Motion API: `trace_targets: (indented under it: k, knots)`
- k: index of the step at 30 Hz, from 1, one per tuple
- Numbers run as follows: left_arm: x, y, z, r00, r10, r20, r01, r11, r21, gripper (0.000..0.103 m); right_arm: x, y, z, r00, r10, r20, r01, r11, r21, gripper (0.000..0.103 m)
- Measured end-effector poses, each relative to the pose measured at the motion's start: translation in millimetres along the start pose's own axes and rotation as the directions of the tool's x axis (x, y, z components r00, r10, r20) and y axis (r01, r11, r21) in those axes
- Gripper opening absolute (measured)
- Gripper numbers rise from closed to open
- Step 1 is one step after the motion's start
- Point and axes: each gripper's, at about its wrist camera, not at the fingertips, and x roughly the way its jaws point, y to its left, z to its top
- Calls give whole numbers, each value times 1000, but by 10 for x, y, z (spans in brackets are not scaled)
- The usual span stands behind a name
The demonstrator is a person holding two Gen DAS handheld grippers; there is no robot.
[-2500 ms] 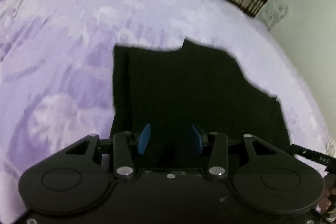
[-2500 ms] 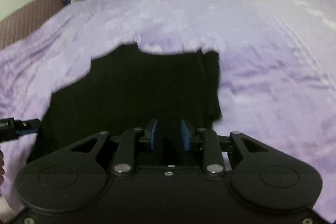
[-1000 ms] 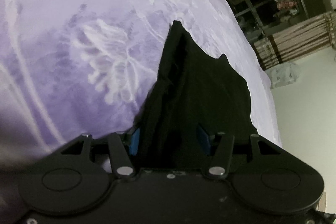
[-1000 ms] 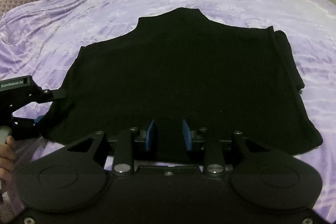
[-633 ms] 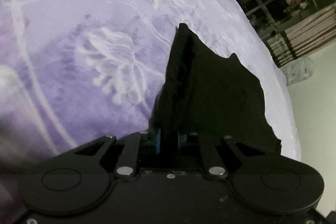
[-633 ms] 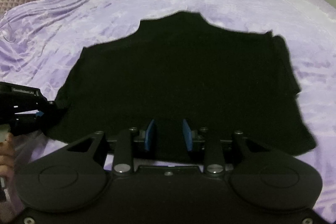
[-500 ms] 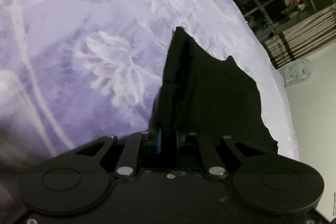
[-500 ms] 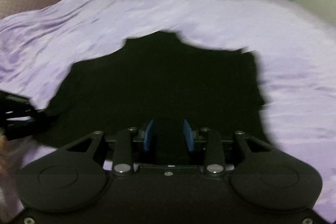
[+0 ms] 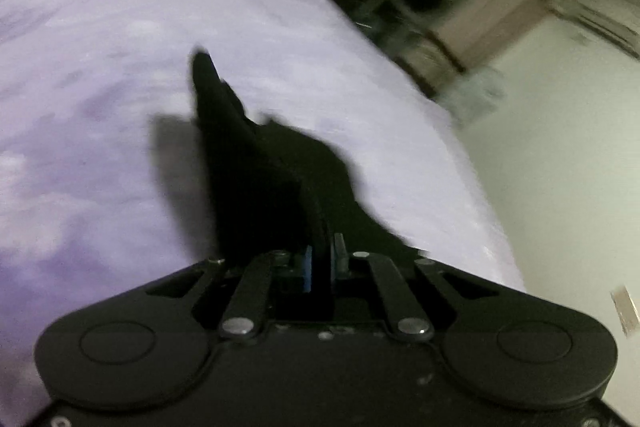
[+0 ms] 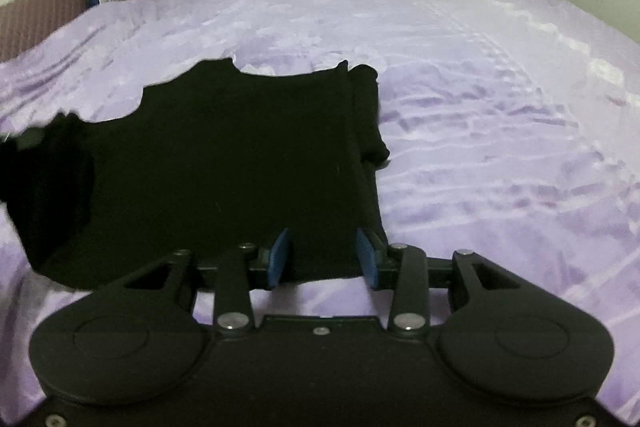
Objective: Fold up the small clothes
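Glossy lilac bedspread (image 10: 460, 99) bears a matte black shirt (image 10: 224, 163), left fingers (image 9: 307, 269) pinching it, right fingers (image 10: 279, 257) parted.

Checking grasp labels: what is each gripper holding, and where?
Left gripper pinches the black garment at its lifted side edge. Right gripper holds nothing, jaws open over the hem.

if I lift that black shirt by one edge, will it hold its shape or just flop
Likely flops: where the left gripper pinches its edge, the black shirt drapes in a hanging fold. Probably light too. It may drag across the smooth purple bedspread.
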Motion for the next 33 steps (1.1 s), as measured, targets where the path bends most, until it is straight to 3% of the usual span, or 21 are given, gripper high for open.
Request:
trace_targets:
  k: [3,6,8,9,10,11,12,15,18,20,24,29,30,31,33]
  knots:
    - [374,-503,-89,990,-117,-74,122,990,69,5,-100,-111,40,1000,8,21,-8,999,35,31]
    - [844,-858,-349,968,-178,-179,195,978,79,5,-231,-260,76,998,-25,50,22,997,70,33]
    - [1183,-963,-573,949,-168,-266,193,978,72,9,-307,-373,86,997,-43,59,37,994,100,34]
    - [1362,-975,-678,931,-156,-329,184,981,58,15,-342,-418,86,997,-49,61,42,993,115,34]
    - [1514,-969,-769,911,-121,-393,149,988,41,33,-366,-463,90,997,-55,62,46,991,128,34]
    - [1591,-944,-830,895,-89,-438,106,994,14,34,-390,-506,94,997,-54,62,45,989,143,34]
    - [1568,-908,-849,894,-105,-436,110,994,-13,34,-400,-535,95,997,-50,62,40,988,152,34]
    - [1300,-785,-737,914,-147,-377,154,988,-11,40,-445,-589,95,998,-6,70,-8,981,193,34]
    - [978,-483,-484,953,-84,-292,85,996,-11,43,-396,-577,84,993,96,64,-108,964,243,35]
    - [829,-258,-382,965,-17,-261,12,1000,-19,43,-320,-508,66,989,138,46,-146,956,254,35]
    - [715,132,-349,962,24,-273,-52,994,-96,43,-162,-410,58,990,139,21,-140,955,262,36]
    - [789,165,-539,944,23,-329,-48,997,-68,43,-30,-369,129,989,146,6,-143,955,262,35]
    - [829,144,-565,942,25,-333,-47,997,-58,43,5,-365,140,990,142,-5,-136,956,261,24]
    - [836,126,-578,942,30,-334,-49,998,-50,43,15,-366,140,990,144,-10,-136,956,259,0]
    - [850,109,-563,943,30,-332,-46,998,-39,43,-25,-366,152,990,139,-2,-134,957,256,0]
